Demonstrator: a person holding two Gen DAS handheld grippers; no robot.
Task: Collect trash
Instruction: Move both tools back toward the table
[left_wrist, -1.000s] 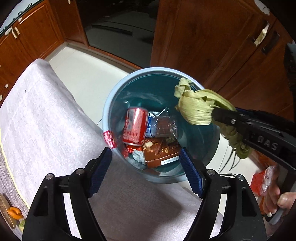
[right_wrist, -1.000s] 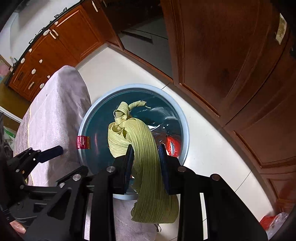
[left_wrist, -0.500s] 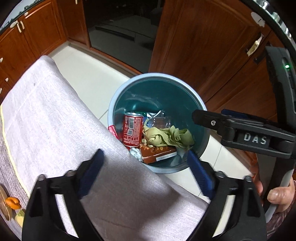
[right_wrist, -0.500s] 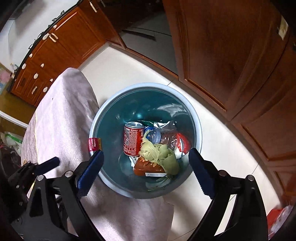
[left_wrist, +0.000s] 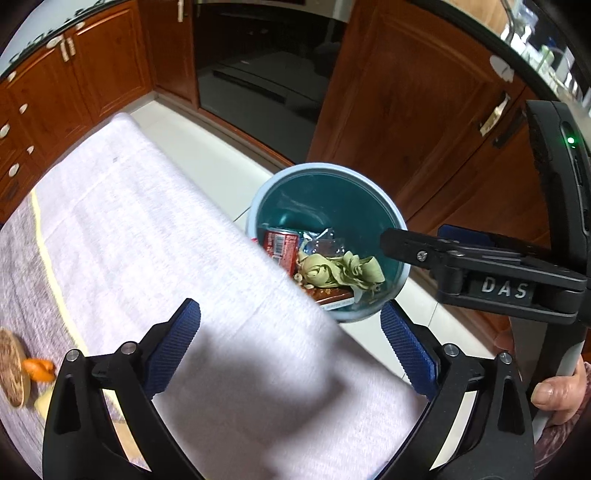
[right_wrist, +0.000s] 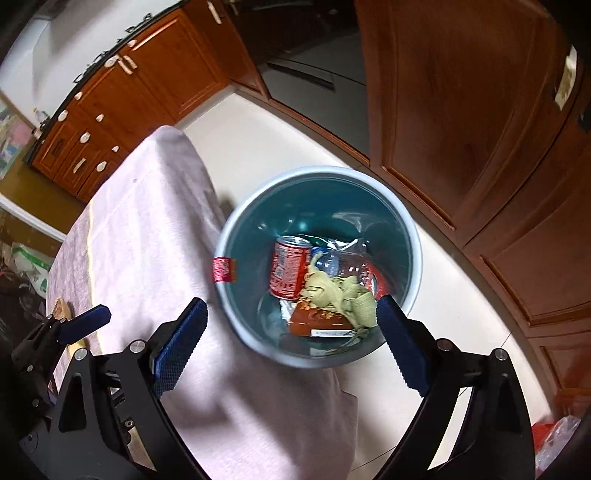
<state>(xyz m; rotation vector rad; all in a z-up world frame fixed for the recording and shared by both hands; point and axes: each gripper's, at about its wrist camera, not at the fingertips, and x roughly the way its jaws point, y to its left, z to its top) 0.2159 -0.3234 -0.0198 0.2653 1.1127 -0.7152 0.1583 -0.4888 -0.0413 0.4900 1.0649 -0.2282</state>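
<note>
A light blue trash bin (left_wrist: 400, 229) (right_wrist: 415, 236) stands on the floor beside the cloth-covered table. Inside lie a pale green corn husk (left_wrist: 340, 271) (right_wrist: 340, 295), a red can (right_wrist: 290, 271) (left_wrist: 281, 246), a clear plastic bottle (right_wrist: 332, 260) and a brown wrapper (right_wrist: 319, 319). My left gripper (left_wrist: 291, 347) is open and empty above the table edge. My right gripper (right_wrist: 291, 341) is open and empty above the bin's near rim; it also shows in the left wrist view (left_wrist: 443, 254). My left gripper's finger shows in the right wrist view (right_wrist: 83, 319).
The table wears a pale lilac cloth (left_wrist: 147, 240) (right_wrist: 147, 229). An orange peel (left_wrist: 37, 369) and a round woven mat (left_wrist: 11, 369) lie at its left. Wooden cabinets (left_wrist: 406, 110) surround the white floor. A red plastic bag (right_wrist: 554, 439) lies on the floor at right.
My right gripper opened and the corn husk dropped into the bin. Both grippers have since pulled back and up from the bin.
</note>
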